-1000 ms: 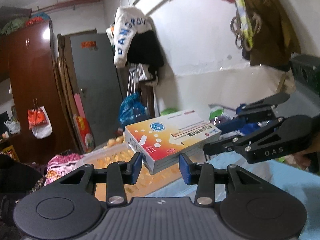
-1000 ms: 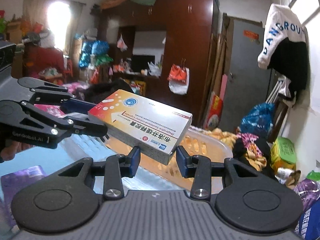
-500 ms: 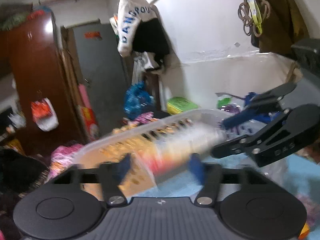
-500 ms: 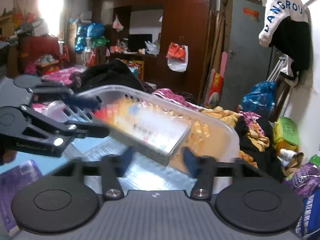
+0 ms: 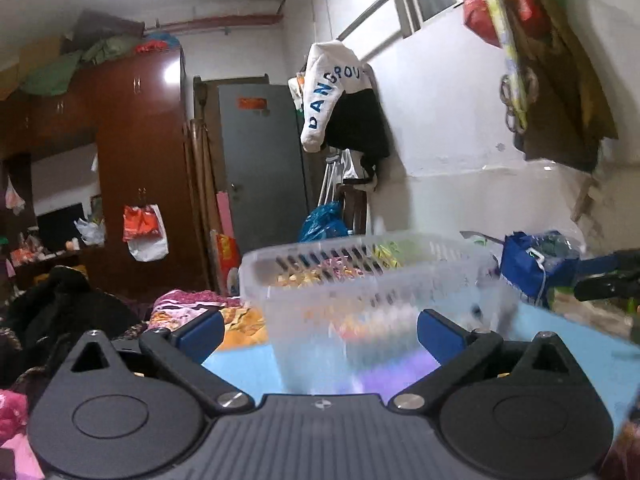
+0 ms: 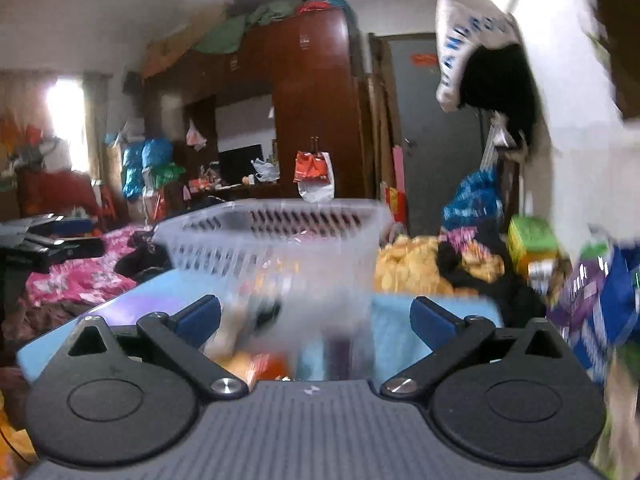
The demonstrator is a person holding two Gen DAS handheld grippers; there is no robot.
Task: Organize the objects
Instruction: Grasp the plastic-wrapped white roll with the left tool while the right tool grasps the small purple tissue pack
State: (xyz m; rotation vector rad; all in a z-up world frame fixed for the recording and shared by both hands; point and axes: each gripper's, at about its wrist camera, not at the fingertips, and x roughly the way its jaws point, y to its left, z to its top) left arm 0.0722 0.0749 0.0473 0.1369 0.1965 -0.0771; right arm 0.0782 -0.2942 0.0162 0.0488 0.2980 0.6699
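Note:
A clear plastic slotted basket (image 5: 372,280) stands on a light blue table (image 5: 240,364), right in front of both grippers; it also shows in the right wrist view (image 6: 276,248). Blurred orange and white shapes show through its wall; I cannot tell whether they are the medicine box. My left gripper (image 5: 320,334) is open and empty, jaws wide apart on either side of the basket. My right gripper (image 6: 316,318) is open and empty too. The right gripper's fingers (image 5: 608,276) show at the far right of the left wrist view. The left gripper's fingers (image 6: 52,240) show at the far left of the right wrist view.
A blue bag (image 5: 532,268) sits right of the basket. A green box (image 6: 532,240) and piled clothes (image 6: 404,264) lie beyond the table. A dark wooden wardrobe (image 5: 136,168) and a grey door (image 5: 260,168) stand behind. Pink bedding (image 6: 68,276) lies at the left.
Both grippers held the orange-and-white medicine box above the basket. They lowered it, opened wide and let go. Both cameras now sit lower, level with the basket wall.

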